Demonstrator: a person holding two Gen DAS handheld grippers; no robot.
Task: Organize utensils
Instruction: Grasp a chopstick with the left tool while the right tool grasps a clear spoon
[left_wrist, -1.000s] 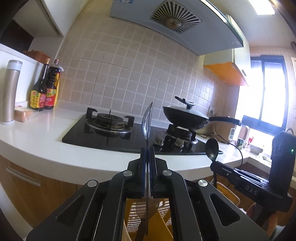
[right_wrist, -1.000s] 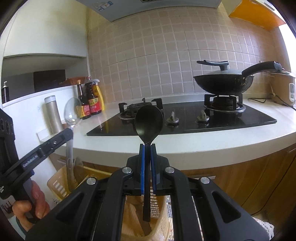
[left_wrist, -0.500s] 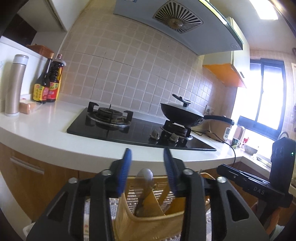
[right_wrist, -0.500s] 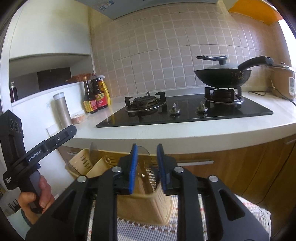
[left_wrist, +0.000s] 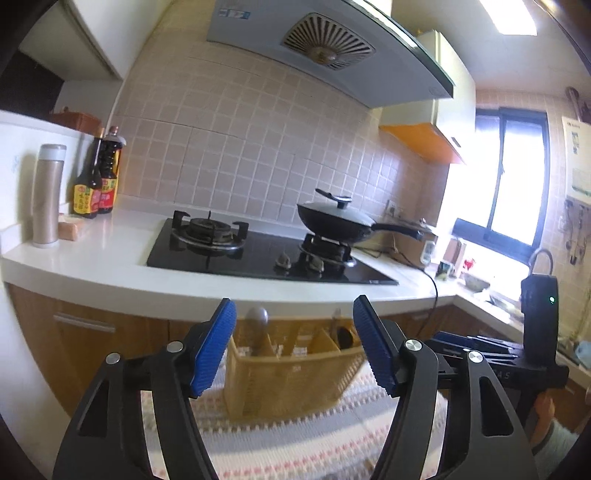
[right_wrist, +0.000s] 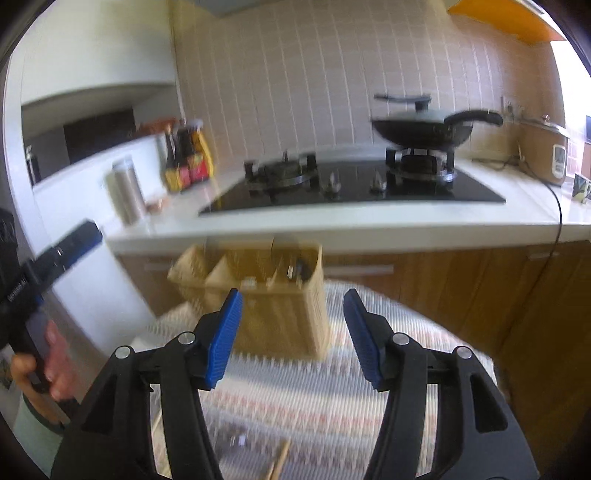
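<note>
Right hand-held gripper (left_wrist: 509, 373): faint letters "A S" are made out.
Bottle labels (left_wrist: 92, 195): print is not legible.

The left gripper (left_wrist: 294, 341) hangs with its blue ribbed pads (left_wrist: 216, 345) spread wide, nothing between them. Framed in that gap, a woven yellow plastic utensil basket (left_wrist: 291, 380) stands on a pale striped cloth (left_wrist: 295, 443). A rounded metal spoon end (left_wrist: 257, 316) sticks up from its left compartment, and a dark utensil (left_wrist: 344, 336) sits in the right one. Beyond, a white countertop (left_wrist: 110, 266) carries a black gas hob (left_wrist: 258, 254) with a lidded black wok (left_wrist: 338, 223) on the right burner. At the far right, the right gripper (left_wrist: 480, 345) pokes in, its opening unclear.
</note>
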